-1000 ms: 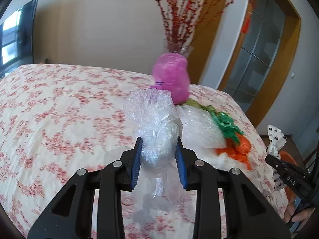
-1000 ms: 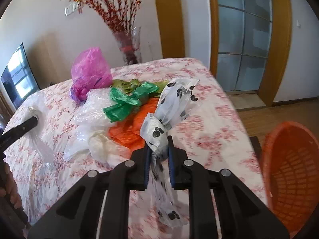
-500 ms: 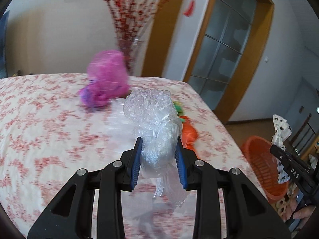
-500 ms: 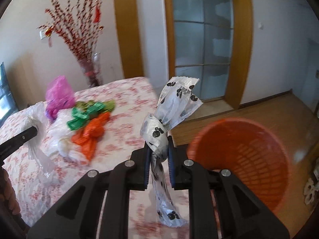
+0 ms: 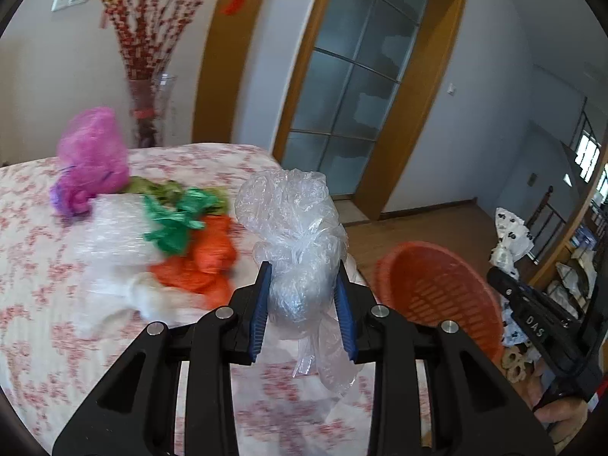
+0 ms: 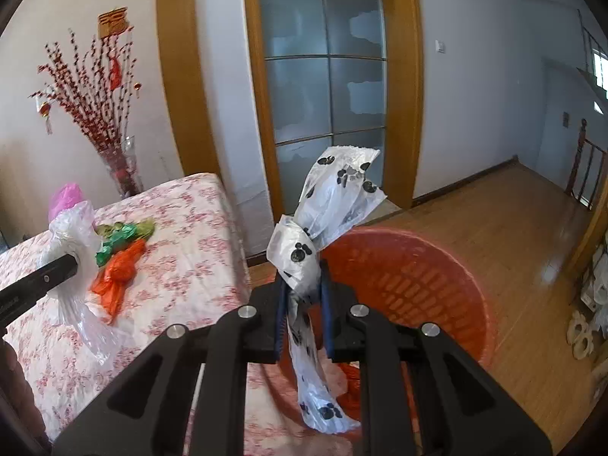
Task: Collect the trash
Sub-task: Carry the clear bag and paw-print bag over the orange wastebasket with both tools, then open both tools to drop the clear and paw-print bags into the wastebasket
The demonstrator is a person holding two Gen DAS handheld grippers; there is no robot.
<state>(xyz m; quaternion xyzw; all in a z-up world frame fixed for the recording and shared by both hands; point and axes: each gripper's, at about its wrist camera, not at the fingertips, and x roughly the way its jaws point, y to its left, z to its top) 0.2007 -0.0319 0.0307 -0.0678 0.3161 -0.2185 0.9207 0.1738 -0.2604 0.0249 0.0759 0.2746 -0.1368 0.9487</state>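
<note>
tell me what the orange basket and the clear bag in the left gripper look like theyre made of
Orange basket: looks like molded plastic, going by its uniform colour and the rows of slots in its wall. Clear bag, clamped in the left gripper: thin plastic film, see-through, finely crinkled and glinting.

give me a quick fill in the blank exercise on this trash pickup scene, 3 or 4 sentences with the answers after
1. The left gripper is shut on a crumpled ____ plastic bag.
2. The bag in the right gripper is white with black ____ prints.
3. The basket on the wooden floor is ____ in colour.
4. On the floral tablecloth, the green bag lies against an ____ bag.

Missing words: clear; paw; orange; orange
</note>
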